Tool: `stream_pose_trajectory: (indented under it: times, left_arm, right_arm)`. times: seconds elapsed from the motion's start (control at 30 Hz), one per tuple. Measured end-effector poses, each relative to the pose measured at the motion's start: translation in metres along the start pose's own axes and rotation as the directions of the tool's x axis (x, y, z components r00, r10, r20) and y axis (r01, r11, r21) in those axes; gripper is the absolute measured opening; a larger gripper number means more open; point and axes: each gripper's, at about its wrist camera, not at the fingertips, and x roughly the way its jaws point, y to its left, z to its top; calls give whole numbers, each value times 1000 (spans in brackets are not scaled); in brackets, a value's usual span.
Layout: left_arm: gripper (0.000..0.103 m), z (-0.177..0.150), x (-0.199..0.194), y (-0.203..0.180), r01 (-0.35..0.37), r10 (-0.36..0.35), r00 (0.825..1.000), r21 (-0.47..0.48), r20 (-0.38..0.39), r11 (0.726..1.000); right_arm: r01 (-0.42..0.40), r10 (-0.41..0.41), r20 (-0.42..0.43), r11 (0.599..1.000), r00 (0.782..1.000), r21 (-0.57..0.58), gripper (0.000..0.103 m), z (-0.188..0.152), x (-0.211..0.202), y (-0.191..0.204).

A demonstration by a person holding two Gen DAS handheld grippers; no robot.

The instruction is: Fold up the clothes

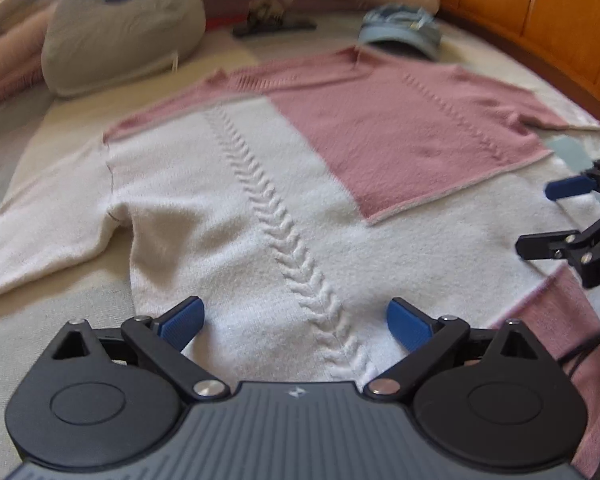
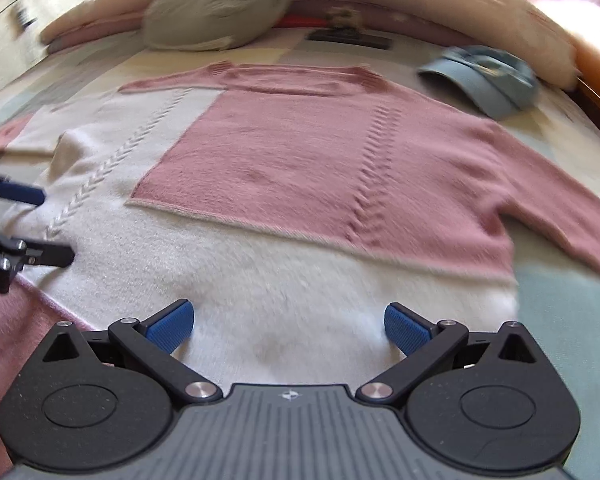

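Right wrist: pink-and-white sweater lies flat, unfolded.

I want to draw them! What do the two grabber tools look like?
Both match: the left gripper and right gripper have black linkage arms, ribbed blue pads, silver rivets, round black discs and a grey ribbed body with a small logo.

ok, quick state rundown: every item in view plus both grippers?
sweater: spread flat on the bed, sleeves out, unfolded
left gripper: open, over the white lower part, holding nothing
right gripper: open, over the white hem area, holding nothing
cap: lying beyond the sweater
pillow: propped up behind the sweater
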Motion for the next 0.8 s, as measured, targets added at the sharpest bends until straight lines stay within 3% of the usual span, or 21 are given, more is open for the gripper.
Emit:
stream_pose_trajectory:
  times: [0.07, 0.13, 0.23, 0.3, 0.37, 0.47, 0.67, 0.8]
  left_arm:
    - [96, -9, -28, -5, 28, -27, 998, -16, 49, 999]
    - [97, -17, -56, -11, 90, -89, 995, -31, 42, 995]
    - [98, -32, -87, -21, 151, -151, 983, 8, 101, 988]
    - [98, -39, -88, -25, 158, -155, 983, -16, 100, 987]
    - [98, -45, -84, -29, 140, -136, 987, -49, 89, 989]
    - [98, -54, -75, -41, 53, -54, 994, 5, 95, 999]
    - [98, -80, -56, -28, 103, -101, 995, -121, 19, 987]
    - [98, -102, -70, -31, 86, -81, 996, -130, 42, 988]
  right_arm:
    - [49, -52, 38, 996, 998, 73, 103, -13, -30, 4]
    - [86, -98, 74, 985, 992, 149, 103, -31, -65, 9]
    - [87, -107, 113, 982, 988, 165, 103, -47, -98, 22]
    - [118, -138, 140, 983, 980, 144, 103, -53, -107, 34]
    - [149, -171, 159, 979, 972, 140, 103, -54, -101, 43]
    - [157, -173, 109, 978, 979, 140, 103, -52, -75, 49]
    - [132, -148, 78, 975, 986, 179, 103, -71, -39, 47]
    - [122, -146, 119, 974, 982, 192, 103, -82, -35, 47]
